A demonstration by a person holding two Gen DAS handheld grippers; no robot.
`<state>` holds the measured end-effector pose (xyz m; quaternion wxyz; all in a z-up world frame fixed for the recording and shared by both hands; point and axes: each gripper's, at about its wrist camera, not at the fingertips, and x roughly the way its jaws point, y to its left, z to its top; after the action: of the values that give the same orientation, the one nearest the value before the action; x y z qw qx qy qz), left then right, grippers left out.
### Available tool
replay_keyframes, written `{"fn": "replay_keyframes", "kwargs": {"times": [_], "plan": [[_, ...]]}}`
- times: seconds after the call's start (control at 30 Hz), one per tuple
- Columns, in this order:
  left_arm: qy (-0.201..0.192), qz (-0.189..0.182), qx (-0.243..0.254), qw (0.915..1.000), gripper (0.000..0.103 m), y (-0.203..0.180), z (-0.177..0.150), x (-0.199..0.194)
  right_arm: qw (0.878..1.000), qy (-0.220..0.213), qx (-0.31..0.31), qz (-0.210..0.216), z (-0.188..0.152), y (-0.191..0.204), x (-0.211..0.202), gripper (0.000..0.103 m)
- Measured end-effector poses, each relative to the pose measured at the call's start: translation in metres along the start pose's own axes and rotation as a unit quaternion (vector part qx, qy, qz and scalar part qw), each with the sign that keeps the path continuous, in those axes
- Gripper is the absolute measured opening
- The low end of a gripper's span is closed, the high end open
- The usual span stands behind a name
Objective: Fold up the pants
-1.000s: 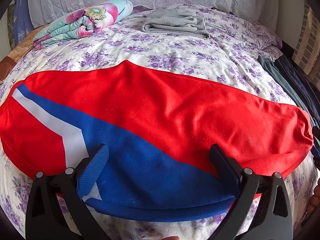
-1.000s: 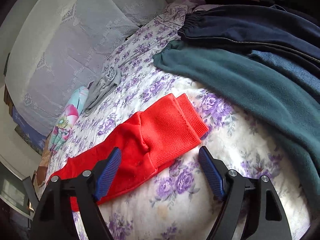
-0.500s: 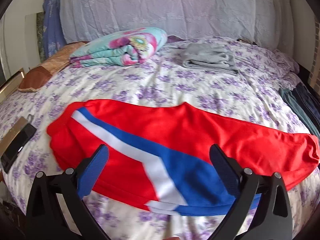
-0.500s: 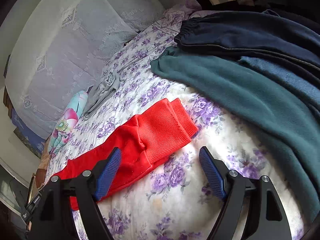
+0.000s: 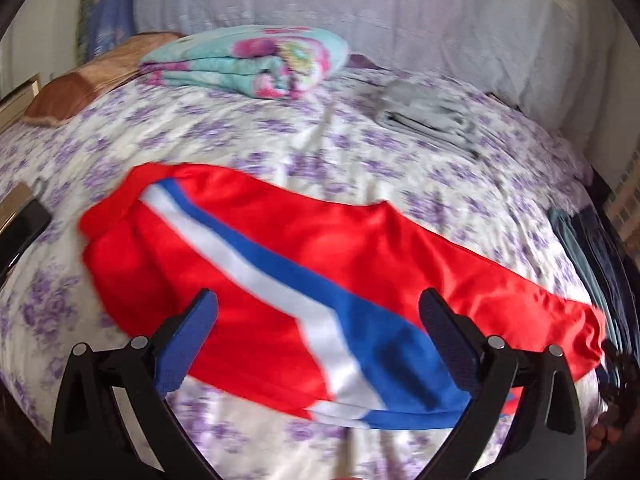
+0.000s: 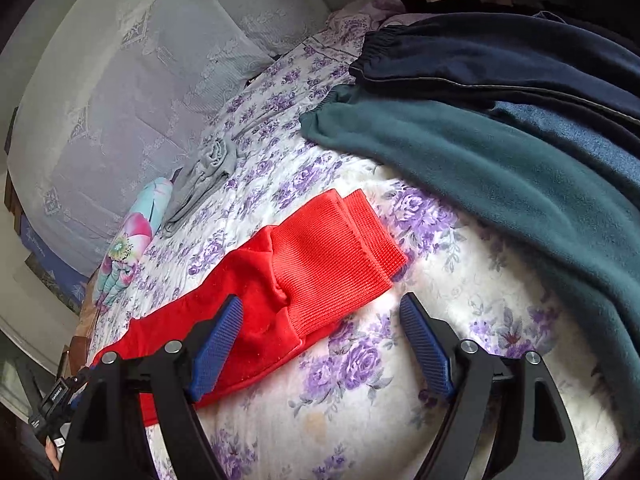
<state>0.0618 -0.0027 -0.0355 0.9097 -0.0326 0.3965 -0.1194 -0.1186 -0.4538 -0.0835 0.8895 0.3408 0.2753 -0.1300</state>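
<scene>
Now, red pants (image 5: 360,264) with a blue and white stripe lie flat on a bed (image 5: 280,140) covered in a purple-flowered sheet. In the left wrist view their long axis runs from about 10 o'clock, where the wide waist end sits, down to about 4 o'clock, where the legs narrow. In the right wrist view the ribbed red cuffs (image 6: 340,240) point toward 2 o'clock, one laid over the other, with the legs trailing off toward 8 o'clock.

The left gripper (image 5: 318,332) hovers over the striped part of the pants with its jaws spread wide, grasping nothing; its blue pads stand apart on either side of the stripe, and whether they brush the cloth cannot be told. The right gripper (image 6: 320,340) is also spread wide and empty; its left finger (image 6: 216,344) overlaps the red leg in the picture, while the other pad is over bare sheet at about 5 o'clock from the cuffs.

At 1 o'clock from the cuffs, teal pants (image 6: 500,172) and dark navy pants (image 6: 500,60) lie side by side. At the far side of the bed, toward 12 o'clock in the left view, sit a folded flowered blanket (image 5: 248,64) and a folded grey garment (image 5: 428,116).
</scene>
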Motion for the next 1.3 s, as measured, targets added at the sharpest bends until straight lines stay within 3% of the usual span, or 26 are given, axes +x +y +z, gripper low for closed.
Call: {"fn": "replay_keyframes", "kwargs": {"times": [0.03,0.1,0.2,0.3,0.37,0.47,0.63,0.67,0.77,0.87,0.97,1.0,1.1,1.17,1.3], "plan": [[0.005,-0.007,0.031,0.9995,0.098,-0.024,-0.003,0.005,1.0,-0.003,0.001,0.0,0.0,0.0,0.001,0.078],[0.013,-0.017,0.084,0.9963,0.098,-0.067,-0.011,0.014,1.0,-0.006,0.008,0.002,0.002,-0.002,0.004,0.062],[0.031,-0.023,0.121,0.9918,0.098,-0.107,-0.025,0.034,0.999,-0.002,0.035,0.021,0.005,-0.01,0.008,0.055],[0.075,-0.006,0.133,0.9882,0.099,-0.118,-0.037,0.07,0.998,-0.005,0.046,0.037,0.007,-0.011,0.011,0.046],[0.073,-0.013,0.111,0.991,0.099,-0.112,-0.031,0.068,0.996,-0.008,0.062,0.059,0.008,-0.011,0.014,0.034],[0.072,0.002,0.104,0.992,0.099,-0.109,-0.03,0.065,0.995,-0.032,0.063,0.07,0.007,-0.006,0.013,0.026],[-0.014,0.028,0.095,0.995,0.099,-0.114,-0.02,0.032,0.996,-0.052,0.038,0.068,0.006,-0.001,0.007,0.022],[-0.008,0.033,0.1,0.9944,0.099,-0.118,-0.018,0.038,0.996,-0.046,0.046,0.068,0.007,-0.004,0.01,0.022],[0.069,0.051,0.118,0.9894,0.099,-0.124,-0.025,0.08,0.995,-0.038,0.061,0.075,0.008,-0.009,0.014,0.022],[0.064,0.044,0.112,0.9907,0.099,-0.118,-0.021,0.073,0.996,-0.042,0.051,0.066,0.007,-0.005,0.013,0.022],[0.042,0.021,0.093,0.9946,0.099,-0.091,-0.016,0.051,0.996,-0.043,0.05,0.062,0.007,-0.004,0.012,0.022],[0.024,0.03,0.084,0.9957,0.099,-0.076,-0.014,0.04,0.996,-0.043,0.049,0.059,0.007,-0.004,0.012,0.021],[-0.024,0.095,0.045,0.9942,0.099,-0.01,-0.003,0.009,0.998,-0.052,0.024,0.038,0.007,0.007,0.008,0.021],[-0.032,0.136,-0.002,0.9903,0.099,0.046,0.004,-0.004,0.997,-0.069,-0.012,0.018,0.007,0.022,0.002,0.02],[-0.038,0.165,-0.113,0.9791,0.098,0.15,0.003,-0.02,0.991,-0.101,-0.09,-0.01,0.007,0.065,-0.012,0.019]]}}
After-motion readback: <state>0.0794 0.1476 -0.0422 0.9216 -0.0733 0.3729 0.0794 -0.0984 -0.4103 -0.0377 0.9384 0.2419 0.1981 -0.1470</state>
